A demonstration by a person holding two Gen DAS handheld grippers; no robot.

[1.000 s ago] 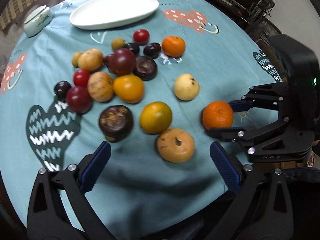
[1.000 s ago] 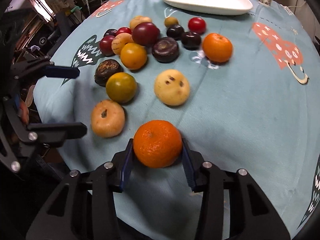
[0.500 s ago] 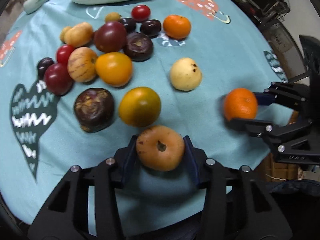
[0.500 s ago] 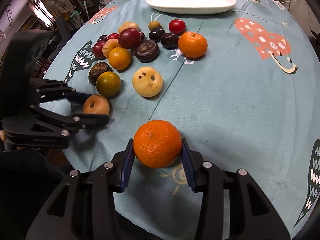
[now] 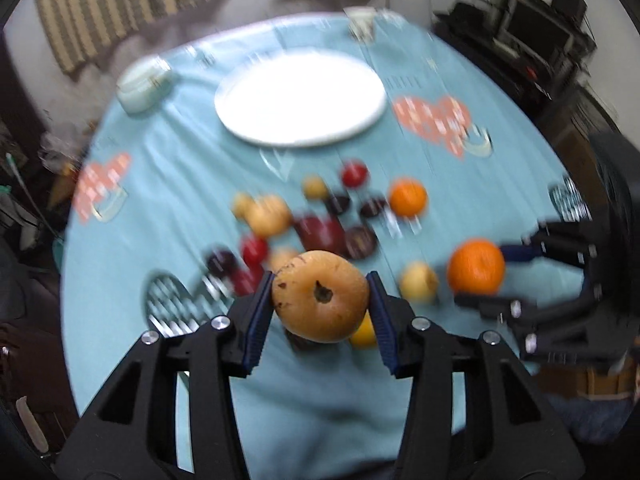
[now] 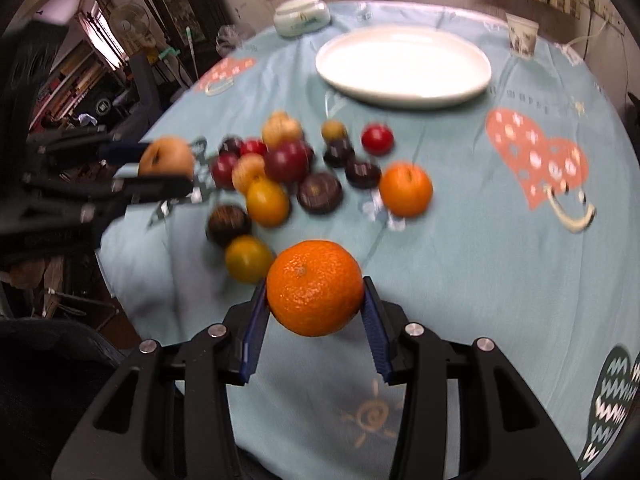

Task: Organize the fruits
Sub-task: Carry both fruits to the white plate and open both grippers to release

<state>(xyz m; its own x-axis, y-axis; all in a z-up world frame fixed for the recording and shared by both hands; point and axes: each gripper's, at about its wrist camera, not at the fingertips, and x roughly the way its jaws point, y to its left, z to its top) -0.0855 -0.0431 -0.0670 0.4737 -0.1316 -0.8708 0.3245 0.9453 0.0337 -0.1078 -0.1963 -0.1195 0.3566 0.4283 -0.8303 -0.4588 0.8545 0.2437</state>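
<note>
My left gripper is shut on a tan spotted pear and holds it above the table. The right gripper is shut on an orange mandarin, also lifted off the cloth. Each gripper shows in the other's view: the mandarin at the right, the pear at the left. A white oval plate lies at the far side. Between it and me lies a blurred heap of fruit: a second mandarin, plums, tomatoes, dark passion fruit and yellow fruit.
The round table wears a teal cloth with heart prints. A white lidded dish stands at the far left edge and a paper cup at the far right. Furniture and shelves ring the table.
The left gripper closed on the pear and lifted it off the cloth. The right gripper rose with its mandarin. Both views now tilt up to take in the whole plate.
</note>
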